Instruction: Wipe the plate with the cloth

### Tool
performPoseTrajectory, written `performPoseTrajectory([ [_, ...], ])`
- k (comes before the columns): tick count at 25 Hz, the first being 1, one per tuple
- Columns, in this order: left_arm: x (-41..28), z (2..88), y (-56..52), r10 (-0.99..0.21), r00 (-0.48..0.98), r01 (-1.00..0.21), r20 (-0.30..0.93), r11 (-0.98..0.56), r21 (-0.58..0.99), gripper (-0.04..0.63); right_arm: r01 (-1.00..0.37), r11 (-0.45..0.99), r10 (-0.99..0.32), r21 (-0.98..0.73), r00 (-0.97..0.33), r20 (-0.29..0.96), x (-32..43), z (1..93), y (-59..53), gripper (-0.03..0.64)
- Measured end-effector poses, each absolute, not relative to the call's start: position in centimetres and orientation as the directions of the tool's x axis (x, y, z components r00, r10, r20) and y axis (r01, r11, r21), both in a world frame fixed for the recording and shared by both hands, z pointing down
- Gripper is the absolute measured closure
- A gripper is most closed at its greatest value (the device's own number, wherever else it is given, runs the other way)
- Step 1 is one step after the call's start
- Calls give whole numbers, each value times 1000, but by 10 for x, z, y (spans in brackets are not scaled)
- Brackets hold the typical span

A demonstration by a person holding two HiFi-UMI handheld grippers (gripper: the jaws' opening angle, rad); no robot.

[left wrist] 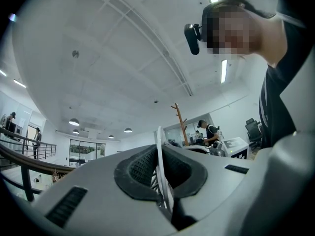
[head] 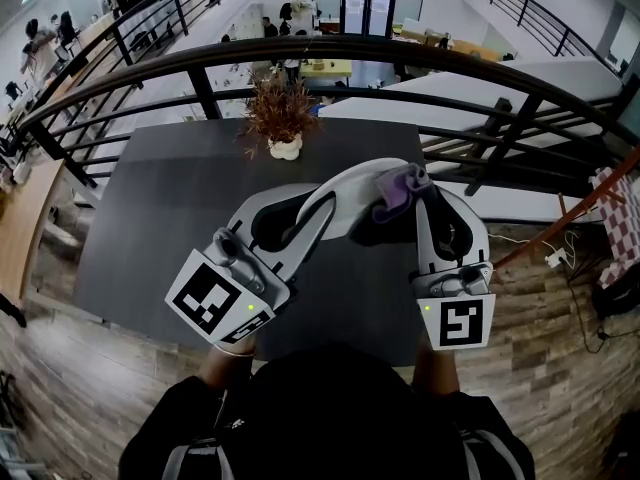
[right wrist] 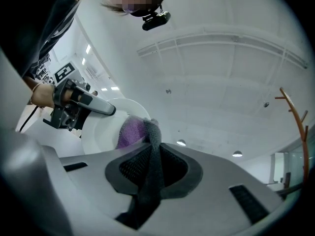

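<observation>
In the head view I hold a white plate (head: 345, 193) up on edge above the table. My left gripper (head: 303, 230) is shut on its lower rim. In the left gripper view the thin rim (left wrist: 159, 151) stands clamped between the dark pads. My right gripper (head: 402, 218) is shut on a purple and grey cloth (head: 398, 190), whose bunched end lies against the plate's face near its top. In the right gripper view the cloth (right wrist: 147, 151) runs up from between the jaws to the plate (right wrist: 101, 132), and the left gripper (right wrist: 74, 107) holds the plate's far edge.
Below the grippers lies a dark table (head: 160, 228), with a small white vase of dried flowers (head: 283, 120) near its far edge. A black curved railing (head: 420, 58) runs behind the table. The wooden floor (head: 560, 368) shows to the right.
</observation>
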State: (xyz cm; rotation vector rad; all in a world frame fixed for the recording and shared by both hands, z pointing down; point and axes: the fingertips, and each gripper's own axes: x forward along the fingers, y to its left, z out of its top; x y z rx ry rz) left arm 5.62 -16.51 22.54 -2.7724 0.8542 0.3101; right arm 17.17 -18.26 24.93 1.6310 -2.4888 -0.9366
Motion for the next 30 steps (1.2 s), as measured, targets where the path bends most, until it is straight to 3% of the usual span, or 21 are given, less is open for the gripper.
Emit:
performPoseTrajectory([
  [8,54,226,-167,-528,805,-575,-268,-806,-139,572,-856,256,-871,449,-405,-276,189,256,-186,577],
  [21,41,230,-171,-576,772,-620,-270,-775,-120,572,-891,187,-870,414,-346,-350,214,232,-174,577],
  [30,35,236,-177,-602,757,-641,-254,-760,-109,572,-890,218,-800,401,-398,-448,208,212,-154,577],
])
